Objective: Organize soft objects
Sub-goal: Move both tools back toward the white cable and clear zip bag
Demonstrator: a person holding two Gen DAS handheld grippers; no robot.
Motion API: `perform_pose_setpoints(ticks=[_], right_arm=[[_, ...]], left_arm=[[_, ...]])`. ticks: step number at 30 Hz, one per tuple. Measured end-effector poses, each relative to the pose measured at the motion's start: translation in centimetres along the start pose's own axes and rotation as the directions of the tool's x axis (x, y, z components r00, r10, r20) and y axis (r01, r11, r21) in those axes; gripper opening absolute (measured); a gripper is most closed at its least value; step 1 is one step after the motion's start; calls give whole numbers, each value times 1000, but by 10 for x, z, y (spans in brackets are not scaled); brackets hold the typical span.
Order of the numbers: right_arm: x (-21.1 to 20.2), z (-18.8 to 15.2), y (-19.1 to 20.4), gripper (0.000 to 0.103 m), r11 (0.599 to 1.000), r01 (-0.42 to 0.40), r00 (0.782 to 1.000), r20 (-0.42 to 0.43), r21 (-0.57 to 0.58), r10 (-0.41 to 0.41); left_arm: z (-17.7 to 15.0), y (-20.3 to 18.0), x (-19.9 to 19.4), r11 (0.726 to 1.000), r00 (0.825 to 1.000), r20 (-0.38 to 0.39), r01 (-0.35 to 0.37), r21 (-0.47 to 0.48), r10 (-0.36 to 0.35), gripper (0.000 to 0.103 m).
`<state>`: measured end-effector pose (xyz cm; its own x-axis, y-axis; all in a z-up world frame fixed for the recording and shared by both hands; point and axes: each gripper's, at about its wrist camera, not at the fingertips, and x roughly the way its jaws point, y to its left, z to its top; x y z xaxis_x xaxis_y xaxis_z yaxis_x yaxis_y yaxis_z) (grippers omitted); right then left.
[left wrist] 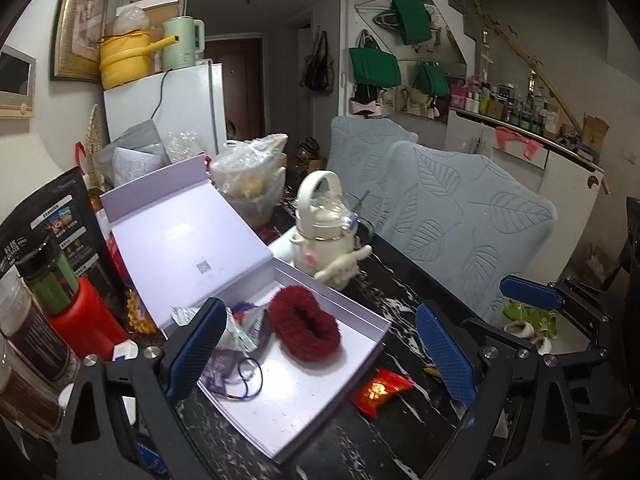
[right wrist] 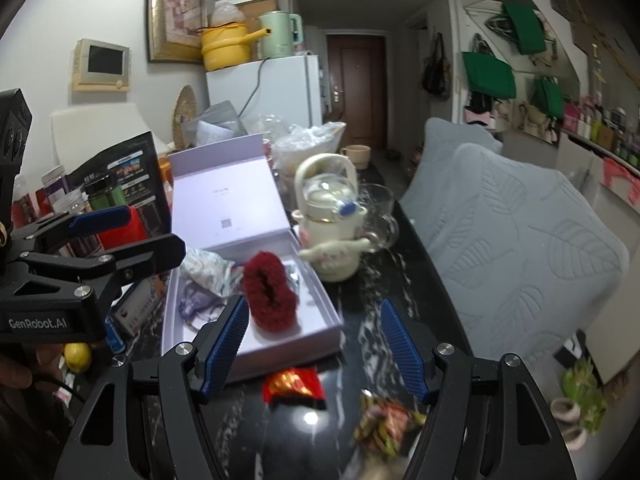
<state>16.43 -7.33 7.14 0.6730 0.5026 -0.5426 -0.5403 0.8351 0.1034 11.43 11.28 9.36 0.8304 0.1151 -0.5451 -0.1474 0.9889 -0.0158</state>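
from the left wrist, the left gripper [left wrist: 322,354] stands wide open with nothing between its blue pads. the fluffy red scrunchie [left wrist: 305,329] lies in the open lilac box [left wrist: 320,392], just beyond the fingertips and nearer the left one. crumpled foil wrappers [left wrist: 236,328] and thin hair ties [left wrist: 248,380] sit left of it in the same box. a red candy packet [left wrist: 378,390] lies on the black marble table [left wrist: 400,304] just right of the box. farther off stands a white teapot [left wrist: 324,232].

from the right wrist, the right gripper [right wrist: 314,348] is about half open and holds nothing. the scrunchie [right wrist: 270,294] sits in the box [right wrist: 296,344], just beyond its left finger. the red packet [right wrist: 294,388] lies near, between the fingers; a blurred striped wrapper [right wrist: 384,424] is nearer still. the left gripper [right wrist: 120,236] reaches in from the left, above the box's left edge.
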Motion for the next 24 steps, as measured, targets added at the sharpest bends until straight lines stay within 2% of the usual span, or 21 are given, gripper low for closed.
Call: perform_pose_setpoints(ticks=[12,19,24], right_arm=[[-31,-44,-34,70,996,67,997,-33,62,-65],[-40,-72,-52,71,991,93,994,-67,92,-87],[-42,-90,-62,71,987,122,989,-100,105,-112]], left_arm=[[-38,-46,-4,998,996,-60,67,19,-66,97],[-62,-64,4,986,980,-112,164,-23,-166,97],[-78,-80,12,984,974,-141,179,-15,-179,97]])
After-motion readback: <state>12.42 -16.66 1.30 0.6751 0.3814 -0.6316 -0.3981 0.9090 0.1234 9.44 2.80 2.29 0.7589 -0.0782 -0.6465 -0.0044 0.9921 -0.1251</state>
